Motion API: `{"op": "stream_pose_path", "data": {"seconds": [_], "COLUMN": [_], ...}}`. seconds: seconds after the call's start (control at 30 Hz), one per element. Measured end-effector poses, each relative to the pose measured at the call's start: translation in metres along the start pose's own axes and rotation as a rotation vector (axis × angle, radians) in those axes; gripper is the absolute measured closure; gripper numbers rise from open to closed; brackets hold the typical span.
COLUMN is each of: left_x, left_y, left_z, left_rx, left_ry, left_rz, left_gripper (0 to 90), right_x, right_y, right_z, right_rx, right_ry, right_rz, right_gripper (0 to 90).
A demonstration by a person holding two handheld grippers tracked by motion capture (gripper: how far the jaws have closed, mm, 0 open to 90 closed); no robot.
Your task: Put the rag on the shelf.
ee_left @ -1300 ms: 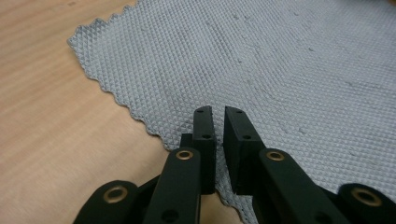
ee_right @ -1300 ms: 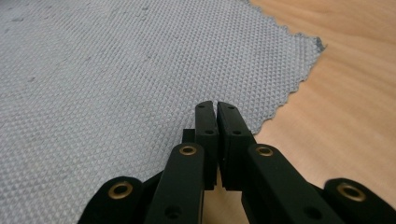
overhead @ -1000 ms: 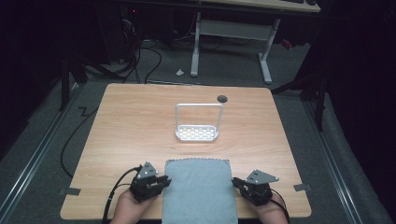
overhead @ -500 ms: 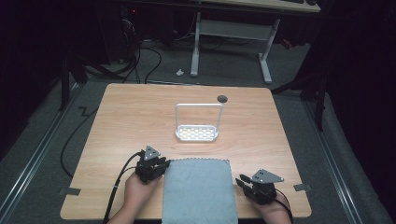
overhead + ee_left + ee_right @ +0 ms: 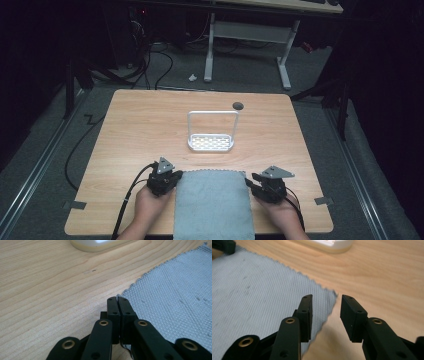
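Grey woven cloth, rectangular and laid flat [image 5: 213, 204], sits at the near edge of the pale wooden table [image 5: 135, 125], between my two hands, its near end reaching the table's front edge. My left gripper [image 5: 165, 181] is at the cloth's far left corner; in the left gripper view its black jaws are pressed together with no gap, their tips right at that corner [image 5: 117, 300], and I cannot tell for sure whether any fabric is pinched between them. My right gripper [image 5: 261, 187] is at the far right corner, and in the right gripper view its jaws stand apart [image 5: 325, 306], one over the ribbed weave and the other over bare wood, with the frayed corner of the cloth lying between them, not held. Beyond the cloth, toward the middle of the table, stands a small white tray with a perforated floor and a tall wire-like white hoop handle [image 5: 211, 142]; its floor looks bare, though the bright glare makes that hard to confirm. Just past it a dark round hole [image 5: 238, 106] is set in the tabletop. I can read no labels or writing anywhere. Behind the table, on the dark floor, are black cables [image 5: 150, 60] and the white legs of another desk [image 5: 247, 35].
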State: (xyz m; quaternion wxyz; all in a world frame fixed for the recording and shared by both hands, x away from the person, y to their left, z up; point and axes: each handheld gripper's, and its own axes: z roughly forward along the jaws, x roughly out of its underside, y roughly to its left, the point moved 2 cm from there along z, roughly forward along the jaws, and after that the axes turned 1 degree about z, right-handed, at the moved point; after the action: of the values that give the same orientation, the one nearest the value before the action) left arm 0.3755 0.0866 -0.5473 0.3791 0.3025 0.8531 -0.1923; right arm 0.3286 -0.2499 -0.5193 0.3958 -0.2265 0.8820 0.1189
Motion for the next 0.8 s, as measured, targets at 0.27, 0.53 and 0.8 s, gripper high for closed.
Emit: {"op": "stream_pose_path", "data": {"seconds": [0.27,0.53,0.8], "left_x": [0.000,0.001,0.001], "left_y": [0.001,0.002,0.002], "left_z": [0.000,-0.001,-0.001], "left_rx": [0.008,0.016,0.020], "left_ry": [-0.001,0.002,-0.001], "left_rz": [-0.007,-0.013,-0.023], "left_gripper": [88.8,88.8,88.8], "right_x": [-0.008,-0.006,-0.005], "right_y": [0.000,-0.001,0.003], "right_z": [0.037,0.041,0.040], "right_rx": [0.033,0.044,0.001], "right_ry": [0.004,0.043,0.044], "right_rz": [0.025,0.006,-0.028], "right_gripper": [64.4,68.1,88.7]}}
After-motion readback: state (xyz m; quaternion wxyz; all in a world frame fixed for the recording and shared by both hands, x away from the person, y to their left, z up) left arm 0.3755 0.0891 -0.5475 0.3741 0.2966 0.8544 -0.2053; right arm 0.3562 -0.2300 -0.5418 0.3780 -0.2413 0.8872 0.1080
